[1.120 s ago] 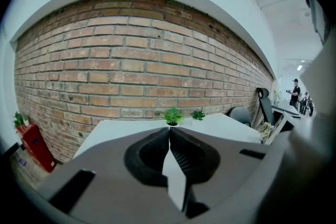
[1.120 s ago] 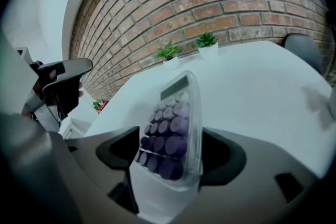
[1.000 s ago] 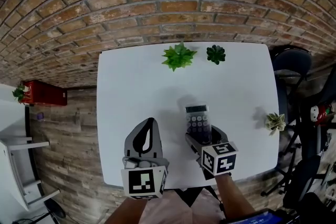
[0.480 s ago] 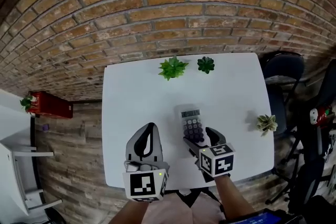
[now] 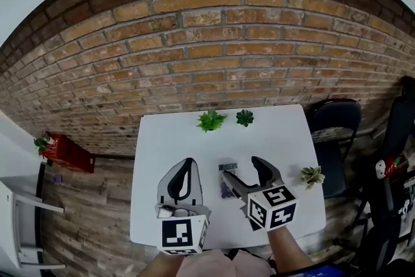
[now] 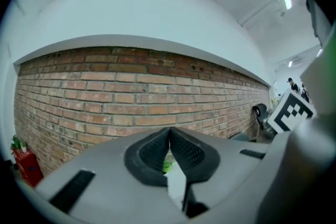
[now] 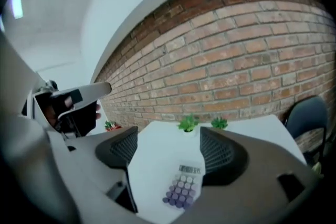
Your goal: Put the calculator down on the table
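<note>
The calculator [image 5: 226, 180], dark with a grey display and rows of round keys, lies flat on the white table [image 5: 162, 204]. My right gripper [image 5: 242, 168] hangs above it. Its jaws stand wide but are closing slightly, and the pads touch nothing. In the right gripper view the calculator [image 7: 184, 187] shows on the table [image 7: 163, 149] below, framed by the right gripper [image 7: 169, 139]. My left gripper [image 5: 185, 167] is raised over the table's left half and is shut. In the left gripper view its pads meet at the left gripper's tip [image 6: 169, 131] with nothing held.
A bright green plant [image 5: 211, 120] and a darker one [image 5: 244, 117] stand at the table's far edge, and a pale plant [image 5: 312, 174] near its right edge. A brick wall rises behind. A black chair [image 5: 334, 121] stands at the right, a red box [image 5: 71, 154] on the floor at the left.
Both grippers have risen well above the table. The calculator, earlier between the right gripper's jaws, stays flat on the table beneath them. The head view has tilted up toward the wall.
</note>
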Action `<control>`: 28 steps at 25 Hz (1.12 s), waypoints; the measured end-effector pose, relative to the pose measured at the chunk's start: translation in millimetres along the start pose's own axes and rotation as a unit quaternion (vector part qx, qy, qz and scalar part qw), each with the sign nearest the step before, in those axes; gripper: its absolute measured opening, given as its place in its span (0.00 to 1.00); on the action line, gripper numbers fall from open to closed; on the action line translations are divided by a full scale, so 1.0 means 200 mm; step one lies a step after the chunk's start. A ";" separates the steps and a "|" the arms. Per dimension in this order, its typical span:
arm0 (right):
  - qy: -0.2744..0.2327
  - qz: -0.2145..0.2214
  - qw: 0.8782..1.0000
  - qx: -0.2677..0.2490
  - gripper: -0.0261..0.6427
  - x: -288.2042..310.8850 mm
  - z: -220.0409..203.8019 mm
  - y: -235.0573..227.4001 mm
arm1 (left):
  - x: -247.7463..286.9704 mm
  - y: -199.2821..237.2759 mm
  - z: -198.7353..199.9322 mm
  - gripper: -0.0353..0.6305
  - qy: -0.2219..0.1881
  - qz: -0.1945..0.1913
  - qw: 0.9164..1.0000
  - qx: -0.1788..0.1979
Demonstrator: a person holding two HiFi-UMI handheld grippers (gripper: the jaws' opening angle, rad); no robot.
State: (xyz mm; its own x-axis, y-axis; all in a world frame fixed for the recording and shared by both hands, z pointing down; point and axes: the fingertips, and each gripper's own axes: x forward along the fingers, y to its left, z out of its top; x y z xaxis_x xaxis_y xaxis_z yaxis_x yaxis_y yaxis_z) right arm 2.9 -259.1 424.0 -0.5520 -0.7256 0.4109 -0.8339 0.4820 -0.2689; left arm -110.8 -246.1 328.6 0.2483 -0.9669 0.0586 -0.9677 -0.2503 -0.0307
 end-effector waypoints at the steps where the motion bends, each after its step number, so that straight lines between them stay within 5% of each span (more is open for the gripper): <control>1: -0.022 0.002 1.000 -0.013 0.60 -0.03 0.09 0.01 | 0.00 0.00 0.05 0.07 -0.011 0.001 1.000 0.001; 7: -0.141 -0.007 0.986 -0.087 0.29 -0.25 0.49 0.08 | 0.03 -0.04 0.34 0.07 -0.072 0.002 0.997 0.009; 11: -0.163 -0.045 0.979 -0.117 0.20 -0.33 0.56 0.04 | 0.02 -0.06 0.44 0.07 -0.096 0.004 0.995 0.018; 14: -0.172 -0.070 0.976 -0.115 0.04 -0.35 0.57 -0.01 | 0.01 -0.08 0.45 0.07 -0.096 0.004 0.995 0.021; 28: -0.165 -0.061 0.977 -0.121 0.03 -0.34 0.55 0.01 | 0.03 -0.10 0.41 0.07 -0.086 -0.002 0.996 0.007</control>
State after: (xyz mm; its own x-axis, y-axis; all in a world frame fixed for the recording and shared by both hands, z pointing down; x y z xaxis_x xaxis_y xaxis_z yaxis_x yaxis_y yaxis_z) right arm 38.1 -261.4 299.9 -0.4526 -0.8845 0.1129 -0.8905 0.4550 -0.0052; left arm -86.6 -250.3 247.3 0.2568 -0.9598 -0.1137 -0.9664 -0.2532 -0.0451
